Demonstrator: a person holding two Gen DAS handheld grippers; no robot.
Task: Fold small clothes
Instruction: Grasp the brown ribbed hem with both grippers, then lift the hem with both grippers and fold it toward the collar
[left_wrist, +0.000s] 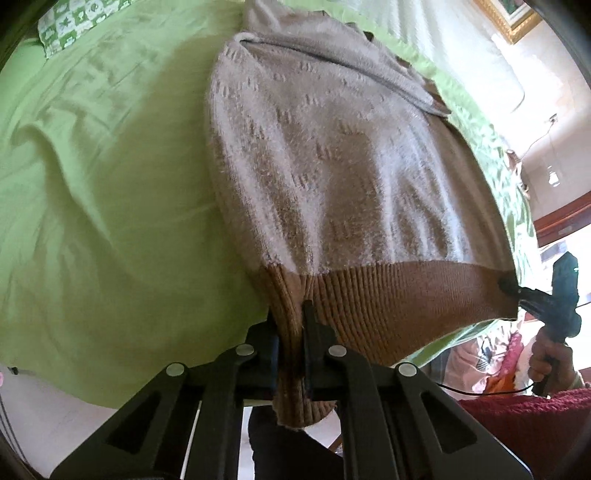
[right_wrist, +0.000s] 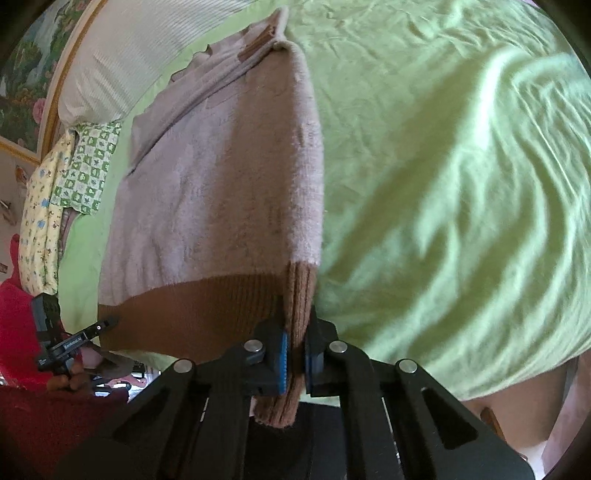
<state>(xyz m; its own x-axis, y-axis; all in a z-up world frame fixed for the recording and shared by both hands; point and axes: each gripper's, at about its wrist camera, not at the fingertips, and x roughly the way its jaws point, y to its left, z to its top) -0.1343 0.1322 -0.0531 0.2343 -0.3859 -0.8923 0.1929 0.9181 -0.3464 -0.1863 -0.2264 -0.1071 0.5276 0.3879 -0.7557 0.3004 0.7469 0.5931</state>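
Left wrist view: the sweater (left_wrist: 332, 166) lies flat on the green bedsheet (left_wrist: 92, 184), its long axis running away from the left gripper (left_wrist: 291, 332), which is clamped on the brown ribbed hem (left_wrist: 388, 295) corner.

Right wrist view: the right gripper (right_wrist: 295, 354) is clamped on the hem's opposite corner; the sweater's collar lies farthest away.

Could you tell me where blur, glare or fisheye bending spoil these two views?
Left wrist view: window glare washes out the upper right; the sweater bulges with fisheye bending, its fuzzy knit soft; the left gripper on the hem is sharp. Right wrist view: the green sheet is smeared on the right, its edges curve; the right gripper stays crisp.
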